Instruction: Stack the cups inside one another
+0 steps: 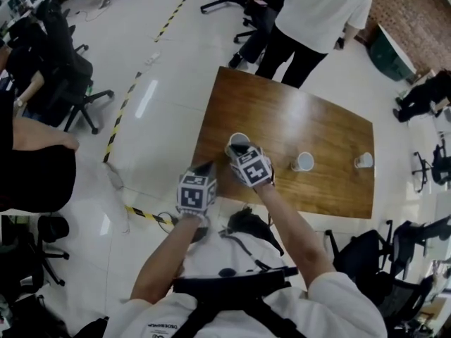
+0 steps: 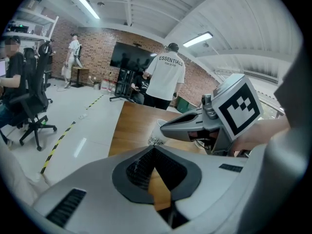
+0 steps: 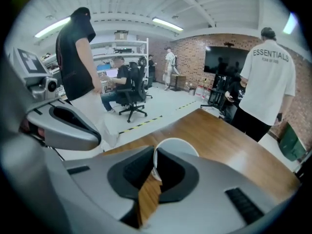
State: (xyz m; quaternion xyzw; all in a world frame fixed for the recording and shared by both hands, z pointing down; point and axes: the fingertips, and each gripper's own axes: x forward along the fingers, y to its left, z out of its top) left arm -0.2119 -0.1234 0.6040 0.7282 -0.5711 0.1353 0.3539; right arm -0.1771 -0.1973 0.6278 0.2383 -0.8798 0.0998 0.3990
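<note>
Now right tongs clench cup rim near the table edge; left tongs clenched, empty.

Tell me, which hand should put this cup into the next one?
Right. The right gripper pinches the paper cup by its rim, and the other two cups stand on its side. The left gripper is shut, empty.

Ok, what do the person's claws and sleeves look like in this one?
The left claw and right claw are matching light grey plastic shells with dark ribbed pads set in a V-shaped mouth. Each carries a white cube with black square markers. The person wears a white short-sleeved top with a black harness over it.
</note>
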